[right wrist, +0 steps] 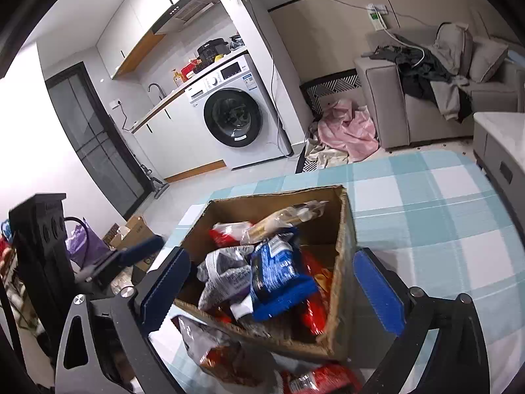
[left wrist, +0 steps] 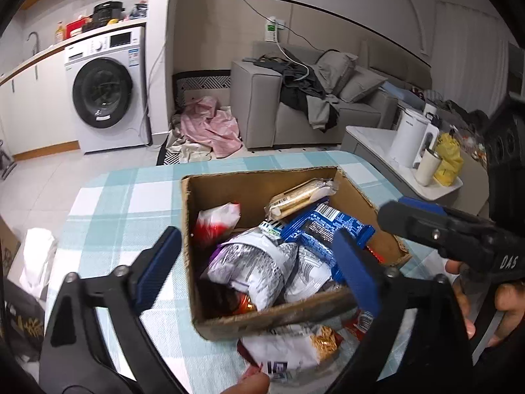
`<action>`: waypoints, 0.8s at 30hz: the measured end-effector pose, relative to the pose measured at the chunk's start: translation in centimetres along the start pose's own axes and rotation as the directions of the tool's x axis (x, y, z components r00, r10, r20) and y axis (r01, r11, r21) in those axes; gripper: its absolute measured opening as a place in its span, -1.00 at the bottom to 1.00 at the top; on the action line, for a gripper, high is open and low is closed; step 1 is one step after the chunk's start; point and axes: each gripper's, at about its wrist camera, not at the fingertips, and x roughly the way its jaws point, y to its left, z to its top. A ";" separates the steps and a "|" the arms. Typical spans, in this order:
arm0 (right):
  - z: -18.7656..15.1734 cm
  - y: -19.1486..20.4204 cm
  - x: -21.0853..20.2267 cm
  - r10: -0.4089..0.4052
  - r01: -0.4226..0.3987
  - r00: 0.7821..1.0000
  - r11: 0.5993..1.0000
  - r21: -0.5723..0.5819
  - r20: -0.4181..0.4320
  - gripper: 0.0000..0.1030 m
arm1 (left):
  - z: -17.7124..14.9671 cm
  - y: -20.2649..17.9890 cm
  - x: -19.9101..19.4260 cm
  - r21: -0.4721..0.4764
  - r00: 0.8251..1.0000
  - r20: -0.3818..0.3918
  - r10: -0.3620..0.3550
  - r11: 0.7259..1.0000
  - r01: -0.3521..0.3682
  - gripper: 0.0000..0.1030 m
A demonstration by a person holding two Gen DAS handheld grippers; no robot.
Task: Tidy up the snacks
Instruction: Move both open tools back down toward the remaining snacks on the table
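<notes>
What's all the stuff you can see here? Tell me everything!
cardboard box: one, brown, on the checked table
table: one, teal and white checks
blue packet: one, inside the box
silver packets: at least two, inside the box
cracker pack: one, clear, leaning at the box's far wall
red-white packet: one, inside the box, left
packets outside: a few, near edge of the table
washing machine: one, white
sofa: one, grey, clothes on it
left gripper: fingers wide, empty
right gripper: fingers wide, empty

Table with teal-white checked cloth [left wrist: 137, 197] carries open cardboard box [left wrist: 262, 184]; loose snack packets [left wrist: 295, 344] lie on cloth at box's near side, possibly touching it.
</notes>
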 end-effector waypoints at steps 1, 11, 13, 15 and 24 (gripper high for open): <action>-0.1 0.0 -0.4 -0.007 0.007 1.000 1.000 -0.006 -0.001 0.99 | -0.1 0.0 -0.5 -0.005 1.000 0.006 0.002 1.000 -0.002 0.99; -1.8 0.5 -3.3 -0.081 0.080 0.997 0.994 -0.070 -0.019 0.99 | -2.2 -0.6 -6.1 0.002 0.999 0.003 0.039 0.999 -0.039 0.99; -2.3 0.6 -3.7 -0.093 0.091 0.995 0.992 -0.086 -0.025 0.99 | -2.9 -0.7 -7.0 0.002 0.999 -0.001 0.044 0.999 -0.044 0.99; -2.6 0.5 -4.0 -0.104 0.101 0.994 0.990 -0.097 -0.034 0.99 | -3.4 -0.7 -7.5 -0.001 0.999 -0.008 0.050 0.999 -0.050 0.99; -4.5 0.1 -5.4 -0.107 0.098 0.991 0.990 -0.105 -0.079 0.99 | -6.3 -1.4 -8.4 0.004 0.998 -0.037 0.051 0.999 -0.051 0.99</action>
